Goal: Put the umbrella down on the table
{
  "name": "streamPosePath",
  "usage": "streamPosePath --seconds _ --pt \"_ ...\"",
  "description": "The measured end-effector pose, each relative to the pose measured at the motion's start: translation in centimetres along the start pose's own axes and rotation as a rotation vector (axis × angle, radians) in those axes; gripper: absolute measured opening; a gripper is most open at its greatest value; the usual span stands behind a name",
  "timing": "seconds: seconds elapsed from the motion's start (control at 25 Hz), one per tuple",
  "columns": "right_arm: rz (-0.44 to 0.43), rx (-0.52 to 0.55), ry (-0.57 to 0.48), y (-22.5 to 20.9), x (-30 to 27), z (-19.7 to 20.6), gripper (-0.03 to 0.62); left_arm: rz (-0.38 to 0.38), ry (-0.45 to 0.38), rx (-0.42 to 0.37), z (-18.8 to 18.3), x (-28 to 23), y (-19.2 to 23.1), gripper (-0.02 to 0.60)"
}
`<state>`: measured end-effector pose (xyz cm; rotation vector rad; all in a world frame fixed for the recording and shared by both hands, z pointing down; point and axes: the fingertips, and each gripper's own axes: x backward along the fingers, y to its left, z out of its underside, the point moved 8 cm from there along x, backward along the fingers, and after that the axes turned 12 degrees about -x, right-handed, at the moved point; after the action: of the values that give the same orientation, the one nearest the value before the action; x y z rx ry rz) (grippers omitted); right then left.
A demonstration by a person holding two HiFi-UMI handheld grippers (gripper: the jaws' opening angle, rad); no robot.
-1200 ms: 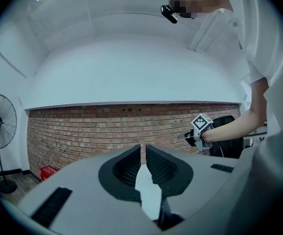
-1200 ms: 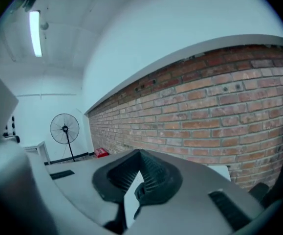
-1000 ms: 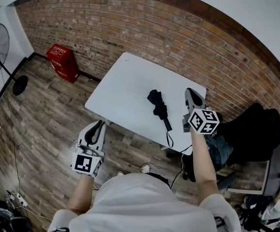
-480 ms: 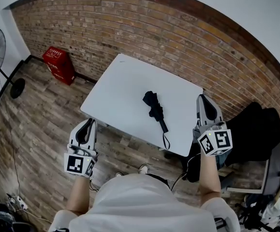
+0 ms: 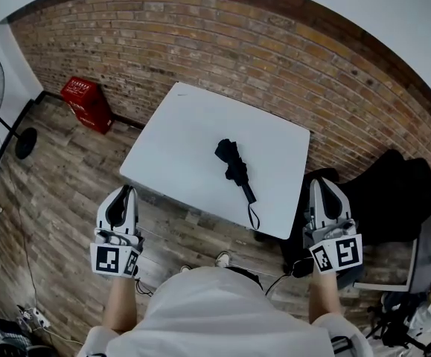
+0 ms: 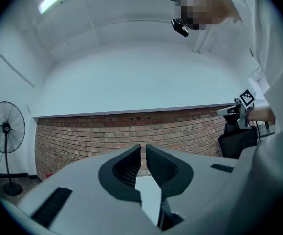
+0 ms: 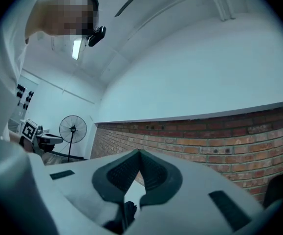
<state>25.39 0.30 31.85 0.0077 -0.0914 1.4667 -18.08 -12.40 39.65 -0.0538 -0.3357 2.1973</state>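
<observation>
Far-left of the clenched, empty right gripper (image 5: 324, 185), the umbrella (image 5: 235, 166) lies handle-near on the table (image 5: 178, 136); left gripper (image 5: 125, 192) barely parted, empty, farther off.

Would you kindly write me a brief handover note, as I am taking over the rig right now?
Left gripper: jaws a slit apart, empty, held over the floor off the table's near-left corner.
Right gripper: shut, empty, off the near-right corner.
Umbrella: folded, lying mid-table, neither gripper touching it.
Done: the umbrella is down on the table.
Left: nothing of this task.
</observation>
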Motion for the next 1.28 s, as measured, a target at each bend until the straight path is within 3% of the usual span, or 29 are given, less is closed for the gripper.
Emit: streamPosePath --seconds 0.08,0.28,0.52,1.28 --pt "0.048 -0.037 -0.008 -0.2 1.4 0.4 0.020 -0.011 0.006 -0.003 -0.2 0.2 0.0 0.052" --pt "0.201 -0.297 -0.090 -1.1 4.8 2.1 0.020 -0.006 0.018 -0.012 -0.4 0.4 -0.7 0.052" --pt "0.225 -0.211 -0.063 -2.6 5.0 1.9 0.020 0.026 0.016 0.021 -0.3 -0.2 -2.0 0.051" --pt "0.192 -0.185 -0.029 -2.3 3.2 3.6 0.021 0.000 0.031 0.011 -0.5 1.5 -2.2 0.051"
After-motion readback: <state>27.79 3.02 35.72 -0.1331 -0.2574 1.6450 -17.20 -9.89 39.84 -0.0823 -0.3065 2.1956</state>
